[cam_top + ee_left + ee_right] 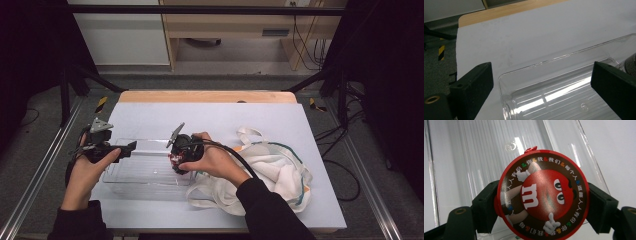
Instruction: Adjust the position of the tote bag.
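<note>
A clear plastic tray (145, 175) lies on the white sheet. My right gripper (177, 161) hangs over the tray's right end, shut on a round candy tub (544, 195) with a red rim and a red cartoon face on its lid. In the right gripper view both black jaws press the tub's sides, and the ribbed tray (474, 157) lies beneath. My left gripper (127, 149) is at the tray's left end with its jaws wide apart. In its own view the left gripper (541, 85) frames the tray's corner (554, 82) without pressing it. The dark tub (630, 63) peeks in at the right.
A white cloth tote bag (270, 170) with teal and orange trim lies crumpled right of the tray, under the right forearm. The white sheet (200, 117) covers a wooden table (207, 96) whose far edge shows. Metal rails run along both sides.
</note>
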`<control>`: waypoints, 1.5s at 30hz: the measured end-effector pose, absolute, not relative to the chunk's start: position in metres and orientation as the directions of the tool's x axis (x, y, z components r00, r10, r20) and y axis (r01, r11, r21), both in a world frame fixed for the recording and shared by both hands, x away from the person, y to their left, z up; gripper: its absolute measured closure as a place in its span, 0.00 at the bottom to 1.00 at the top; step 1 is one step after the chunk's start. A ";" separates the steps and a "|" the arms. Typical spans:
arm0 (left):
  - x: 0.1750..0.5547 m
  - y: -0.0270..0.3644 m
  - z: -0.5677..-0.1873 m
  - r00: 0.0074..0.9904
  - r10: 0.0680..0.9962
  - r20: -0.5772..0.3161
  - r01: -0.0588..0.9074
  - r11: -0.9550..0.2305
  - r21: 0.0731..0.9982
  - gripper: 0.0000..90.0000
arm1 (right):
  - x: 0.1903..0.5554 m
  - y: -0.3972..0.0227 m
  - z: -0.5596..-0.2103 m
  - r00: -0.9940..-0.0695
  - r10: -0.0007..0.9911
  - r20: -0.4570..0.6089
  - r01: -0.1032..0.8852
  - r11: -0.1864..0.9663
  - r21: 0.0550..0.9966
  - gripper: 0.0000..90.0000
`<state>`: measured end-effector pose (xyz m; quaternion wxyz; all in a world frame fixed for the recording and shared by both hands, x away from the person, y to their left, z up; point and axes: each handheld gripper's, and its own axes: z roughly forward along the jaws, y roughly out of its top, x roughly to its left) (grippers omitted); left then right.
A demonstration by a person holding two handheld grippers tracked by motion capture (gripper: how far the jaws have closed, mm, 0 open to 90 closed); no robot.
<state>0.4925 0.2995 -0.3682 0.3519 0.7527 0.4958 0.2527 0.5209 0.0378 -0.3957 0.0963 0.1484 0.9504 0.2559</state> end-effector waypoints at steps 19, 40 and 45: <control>0.493 0.300 -0.368 0.387 0.922 0.028 0.569 -0.263 0.779 0.05 | 0.522 0.040 -0.405 -0.941 0.328 -0.087 0.247 0.838 0.487 0.27; 0.493 0.301 -0.368 0.387 0.922 0.027 0.566 -0.260 0.782 0.05 | 0.522 0.043 -0.415 -0.941 0.329 -0.086 0.255 0.849 0.464 0.27; 0.493 0.301 -0.368 0.388 0.921 0.026 0.567 -0.261 0.782 0.05 | 0.521 0.043 -0.415 -0.939 0.331 -0.089 0.255 0.848 0.465 0.27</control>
